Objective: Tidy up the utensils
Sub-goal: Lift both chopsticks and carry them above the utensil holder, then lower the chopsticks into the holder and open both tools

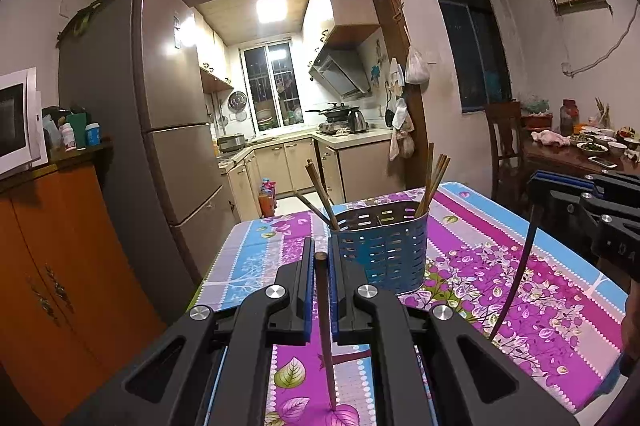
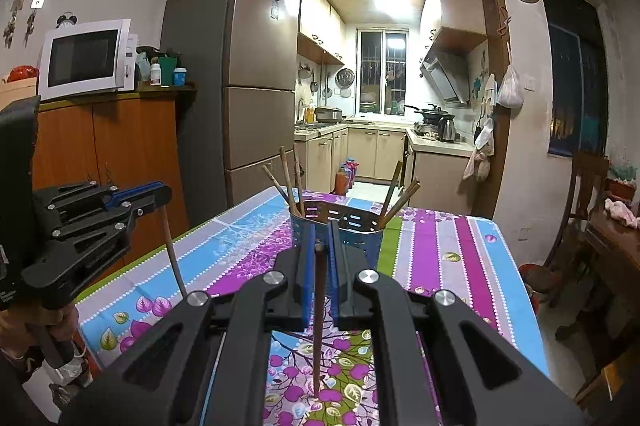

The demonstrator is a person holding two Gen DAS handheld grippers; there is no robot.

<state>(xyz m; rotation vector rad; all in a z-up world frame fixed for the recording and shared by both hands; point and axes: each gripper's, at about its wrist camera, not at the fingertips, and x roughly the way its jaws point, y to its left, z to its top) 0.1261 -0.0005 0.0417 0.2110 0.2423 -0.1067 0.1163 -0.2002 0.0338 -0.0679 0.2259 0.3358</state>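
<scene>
I see a perforated metal holder (image 1: 382, 246), painted blue, with brown wooden chopsticks (image 1: 434, 180) inside. The tablecloth (image 1: 500, 266) looks smooth, slightly glossy plastic. My gripper fingers (image 1: 306, 286) are matt black plastic.

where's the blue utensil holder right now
The blue utensil holder stands upright on the floral tablecloth, mid-frame in both wrist views, just beyond the left hand-held gripper, with chopsticks standing in it.

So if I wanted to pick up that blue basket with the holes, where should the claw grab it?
Probably the bare rim of the blue basket, coming down from above, one finger inside the wall and one outside. The body looks too wide to pinch across. Aim at the middle of the near rim: the chopsticks lean out at the two ends, and that stretch is free.
</scene>
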